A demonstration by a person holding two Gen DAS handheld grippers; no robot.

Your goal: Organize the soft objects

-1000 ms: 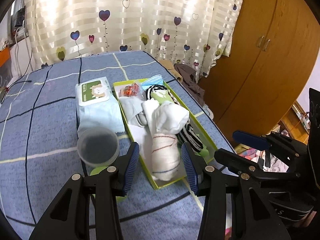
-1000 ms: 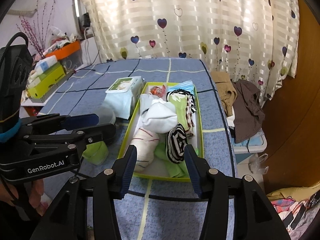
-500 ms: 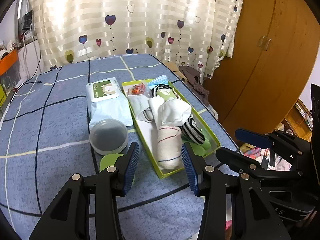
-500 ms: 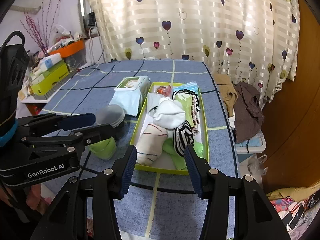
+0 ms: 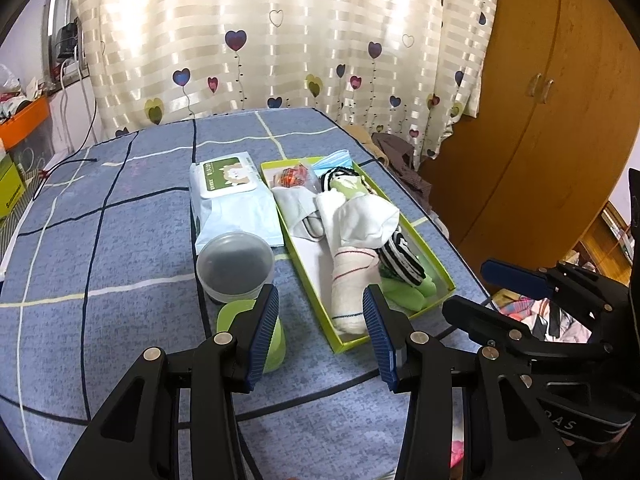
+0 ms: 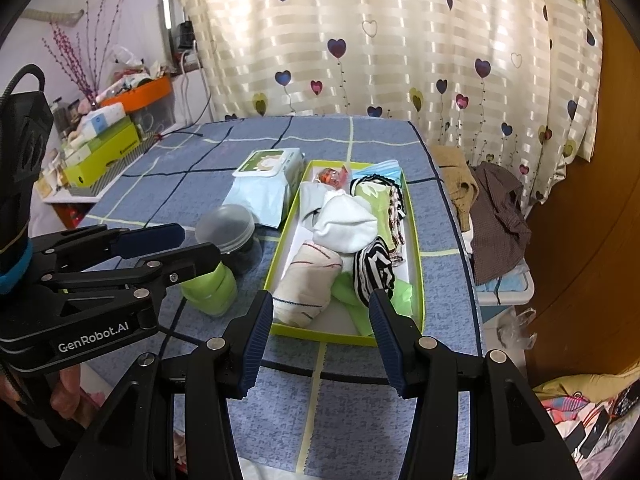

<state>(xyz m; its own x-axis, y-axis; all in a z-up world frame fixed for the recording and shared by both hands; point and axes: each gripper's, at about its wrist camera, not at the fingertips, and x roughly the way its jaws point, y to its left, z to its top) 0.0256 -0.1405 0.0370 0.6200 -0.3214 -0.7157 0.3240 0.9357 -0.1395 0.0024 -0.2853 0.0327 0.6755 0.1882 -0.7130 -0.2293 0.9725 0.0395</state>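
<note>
**A:** What do you have on the left wrist camera?

**B:** My left gripper point(image 5: 318, 330) hangs above the near edge of the worktop point(image 5: 120, 240), jaws spread, nothing between them. Just beyond sits the green box point(image 5: 308, 280), long side running away from me, packed with the soft things: a white rolled sock point(image 5: 352, 284) nearest, a white bundle point(image 5: 360, 220) behind it, a striped sock point(image 5: 400, 258) to its right. Left of the box are a lidded plastic tub point(image 5: 234, 264), a wipes pack point(image 5: 232, 196) and a green cup point(image 5: 256, 334) partly behind my left jaw.

**A:** And the right wrist camera?

**B:** My right gripper point(image 6: 320, 336) is likewise spread and empty, lined up on the box's near end. Nothing soft lies loose on the worktop that I can see.

**A:** So which step?

**B:** I judge the sorting nearly done. Next I'd either tidy the pile or stand off; tidying needs a low, gentle pinch on one sock without dragging its neighbours.
</note>
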